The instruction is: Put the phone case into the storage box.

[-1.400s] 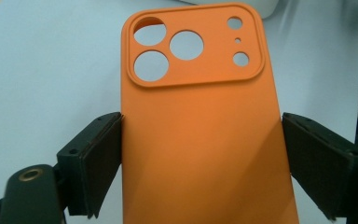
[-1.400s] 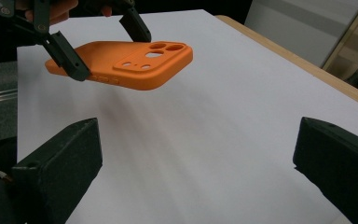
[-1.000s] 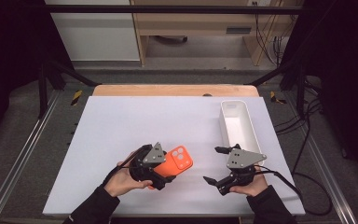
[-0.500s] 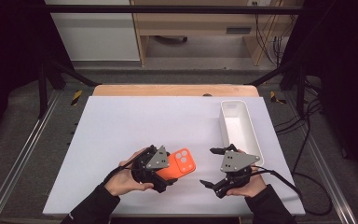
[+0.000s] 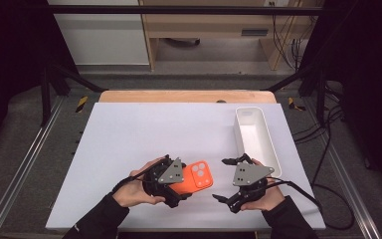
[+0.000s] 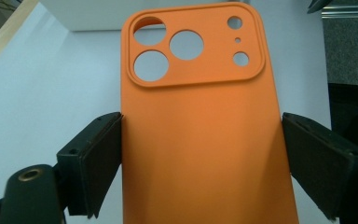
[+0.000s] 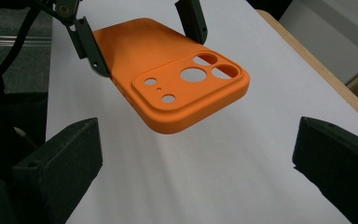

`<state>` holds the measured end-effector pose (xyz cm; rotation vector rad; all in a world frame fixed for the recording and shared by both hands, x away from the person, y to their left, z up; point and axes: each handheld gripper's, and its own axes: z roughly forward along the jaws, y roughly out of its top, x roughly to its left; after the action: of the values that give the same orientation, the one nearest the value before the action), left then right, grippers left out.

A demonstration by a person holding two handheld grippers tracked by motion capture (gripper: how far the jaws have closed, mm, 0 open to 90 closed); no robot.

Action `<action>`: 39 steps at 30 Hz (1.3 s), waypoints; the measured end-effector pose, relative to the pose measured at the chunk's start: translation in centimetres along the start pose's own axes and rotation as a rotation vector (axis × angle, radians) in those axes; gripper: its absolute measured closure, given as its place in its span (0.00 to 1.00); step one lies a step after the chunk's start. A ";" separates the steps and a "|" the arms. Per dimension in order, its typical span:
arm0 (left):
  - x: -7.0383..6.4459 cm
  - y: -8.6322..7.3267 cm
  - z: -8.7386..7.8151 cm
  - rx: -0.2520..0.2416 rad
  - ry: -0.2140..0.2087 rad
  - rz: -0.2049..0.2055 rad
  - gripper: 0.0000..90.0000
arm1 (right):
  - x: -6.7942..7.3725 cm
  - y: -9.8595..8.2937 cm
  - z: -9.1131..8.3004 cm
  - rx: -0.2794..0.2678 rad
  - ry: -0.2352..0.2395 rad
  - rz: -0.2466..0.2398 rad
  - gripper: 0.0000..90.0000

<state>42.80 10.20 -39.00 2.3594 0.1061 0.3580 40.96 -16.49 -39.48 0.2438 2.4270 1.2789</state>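
Fingers (image 6: 98, 158) of the left gripper (image 5: 176, 180) are clamping the long edges of the orange phone case (image 5: 194, 178), holding it just above the white table (image 5: 129, 134). Beside it, the right gripper (image 5: 227, 179) is gaping wide, empty, near the white tray (image 5: 253, 132).

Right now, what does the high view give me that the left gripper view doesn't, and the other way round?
High view: the long white rectangular tray at the table's right side, the right gripper with jaws spread wide, and both hands.

Left gripper view: close up, the left gripper has its black pads against the long edges of the orange silicone phone case, with the camera cutouts pointing away.

Both: the case held in that gripper over the white table.
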 end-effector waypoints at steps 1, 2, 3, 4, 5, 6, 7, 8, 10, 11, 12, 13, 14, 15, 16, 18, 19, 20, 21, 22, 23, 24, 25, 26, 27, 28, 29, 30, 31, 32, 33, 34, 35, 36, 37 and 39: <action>0.0 0.1 0.0 -0.003 0.001 0.005 0.16 | 0.1 0.1 0.0 0.004 0.002 -0.002 0.02; 0.0 0.1 -0.1 -0.004 -0.001 0.007 0.16 | 0.1 0.1 0.0 0.006 0.002 -0.007 0.02; -0.1 0.2 -0.1 -0.006 -0.005 0.011 0.16 | 0.1 0.2 0.0 0.003 0.005 -0.011 0.02; -0.1 0.3 -0.2 -0.008 -0.008 0.015 0.16 | 0.2 0.3 0.0 0.003 0.010 -0.015 0.02; -0.1 0.3 -0.2 -0.010 -0.009 0.017 0.16 | 0.2 0.4 0.0 0.005 0.007 -0.023 0.02; -0.2 0.4 -0.3 -0.009 -0.010 0.024 0.16 | 0.3 0.4 0.0 0.004 0.008 -0.028 0.02; -0.3 0.4 -0.3 -0.010 -0.013 0.028 0.16 | 0.3 0.5 0.0 0.003 0.011 -0.034 0.02; -0.3 0.5 -0.4 -0.013 -0.014 0.033 0.16 | 0.3 0.6 0.0 0.003 0.013 -0.037 0.02; -0.4 0.6 -0.5 -0.019 -0.021 0.040 0.16 | 0.3 0.7 0.0 0.001 0.016 -0.037 0.02; -0.4 0.6 -0.6 -0.019 -0.022 0.043 0.16 | 0.3 0.8 0.0 0.002 0.021 -0.039 0.02; -0.4 0.6 -0.6 -0.021 -0.022 0.046 0.16 | 0.3 0.8 0.0 0.005 0.022 -0.043 0.02; -0.4 0.7 -0.7 -0.023 -0.023 0.047 0.16 | 0.3 0.9 0.0 0.008 0.028 -0.045 0.02; -0.4 0.7 -0.7 -0.026 -0.025 0.049 0.16 | 0.4 1.0 0.1 0.008 0.033 -0.051 0.02; -0.4 0.8 -0.8 -0.029 -0.027 0.050 0.16 | 0.4 1.1 0.1 0.011 0.032 -0.060 0.02; -0.4 0.8 -0.8 -0.031 -0.030 0.052 0.16 | 0.4 1.2 0.1 0.012 0.035 -0.061 0.02; -0.5 0.9 -0.9 -0.033 -0.032 0.059 0.16 | 0.4 1.3 0.2 0.014 0.041 -0.071 0.02; -0.5 1.0 -0.9 -0.038 -0.034 0.063 0.16 | 0.4 1.4 0.2 0.014 0.042 -0.075 0.02; -0.6 1.0 -1.0 -0.041 -0.036 0.067 0.16 | 0.4 1.5 0.2 0.014 0.048 -0.076 0.02; -0.6 1.1 -1.0 -0.042 -0.039 0.071 0.16 | 0.4 1.6 0.2 0.014 0.048 -0.081 0.02; -0.7 1.2 -1.1 -0.044 -0.039 0.075 0.16 | 0.4 1.7 0.2 0.015 0.050 -0.083 0.02; -0.7 1.3 -1.2 -0.047 -0.042 0.078 0.16 | 0.4 1.7 0.2 0.017 0.053 -0.084 0.02; -0.7 1.4 -1.2 -0.048 -0.040 0.082 0.16 | 0.3 1.8 0.2 0.019 0.058 -0.083 0.02; -0.7 1.4 -1.3 -0.049 -0.040 0.080 0.16 | 0.3 1.8 0.2 0.020 0.060 -0.086 0.02; -0.8 1.5 -1.3 -0.050 -0.041 0.083 0.16 | 0.3 1.8 0.2 0.020 0.064 -0.088 0.02; -0.8 1.6 -1.3 -0.052 -0.042 0.086 0.16 | 0.3 1.9 0.3 0.019 0.071 -0.090 0.02; -0.8 1.6 -1.3 -0.052 -0.046 0.089 0.16 | 0.3 1.9 0.2 0.018 0.074 -0.092 0.02; -0.9 1.7 -1.2 -0.055 -0.048 0.091 0.16 | 0.3 2.0 0.2 0.017 0.078 -0.094 0.02; -0.9 1.7 -1.2 -0.056 -0.053 0.095 0.16 | 0.3 2.0 0.3 0.015 0.081 -0.094 0.02; -0.9 1.8 -1.2 -0.059 -0.055 0.099 0.16 | 0.3 2.0 0.3 0.013 0.087 -0.091 0.02; -1.0 1.8 -1.2 -0.063 -0.060 0.098 0.16 | 0.3 2.0 0.3 0.012 0.093 -0.090 0.02; -1.0 1.8 -1.1 -0.062 -0.062 0.103 0.16 | 0.2 2.0 0.3 0.010 0.095 -0.092 0.02; -1.0 1.9 -1.1 -0.062 -0.063 0.106 0.16 | 0.2 2.0 0.3 0.010 0.099 -0.090 0.02; -1.0 1.9 -1.1 -0.065 -0.068 0.103 0.16 | 0.1 2.0 0.3 0.010 0.103 -0.090 0.02; -1.0 1.9 -1.0 -0.065 -0.070 0.106 0.16 | 0.1 2.0 0.3 0.009 0.107 -0.089 0.02; -1.1 2.0 -1.0 -0.064 -0.069 0.105 0.16 | 0.1 2.0 0.3 0.007 0.112 -0.088 0.02; -1.1 2.0 -1.0 -0.060 -0.073 0.109 0.16 | 0.1 2.0 0.4 0.002 0.122 -0.085 0.02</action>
<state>41.46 9.18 -37.19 2.3208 -0.0670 0.3222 41.01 -15.02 -38.08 0.0633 2.5111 1.2890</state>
